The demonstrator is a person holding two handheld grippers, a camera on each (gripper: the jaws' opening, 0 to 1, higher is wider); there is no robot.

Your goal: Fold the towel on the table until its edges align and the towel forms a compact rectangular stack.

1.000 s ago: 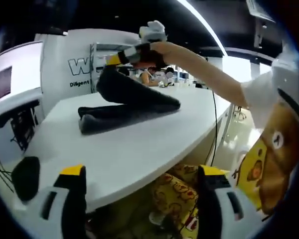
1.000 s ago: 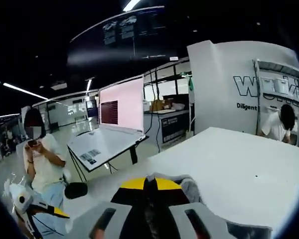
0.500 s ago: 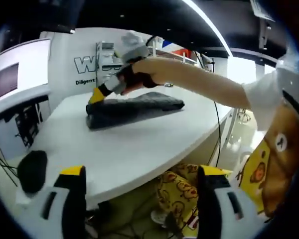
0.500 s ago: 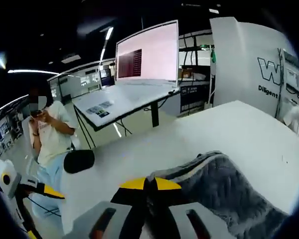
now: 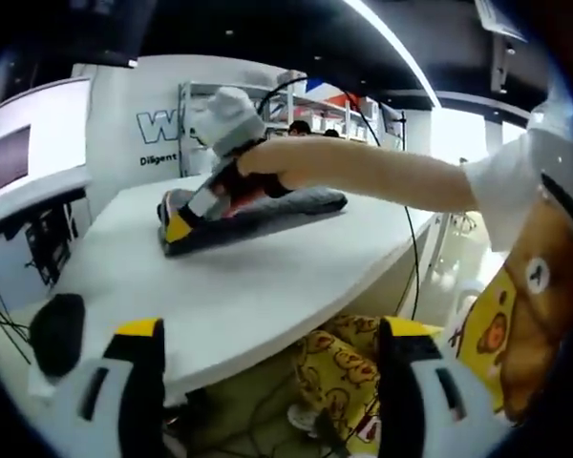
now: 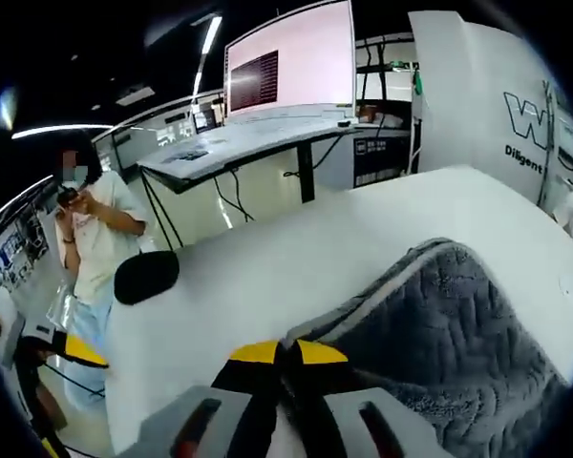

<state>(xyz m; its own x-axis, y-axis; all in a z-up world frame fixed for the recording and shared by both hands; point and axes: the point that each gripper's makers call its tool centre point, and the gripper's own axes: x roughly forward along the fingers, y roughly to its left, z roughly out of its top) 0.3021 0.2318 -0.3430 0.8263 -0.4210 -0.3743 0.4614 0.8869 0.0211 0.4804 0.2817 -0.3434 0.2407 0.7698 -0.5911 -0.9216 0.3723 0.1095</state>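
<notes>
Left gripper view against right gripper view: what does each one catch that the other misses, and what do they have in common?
The left gripper view has the open left gripper back off the table edge, and the person's arm reaching across with the right gripper. The right gripper view has the right gripper's jaws closed on the towel's edge, the pink monitor and a seated person. Both share the grey towel and white table.
</notes>
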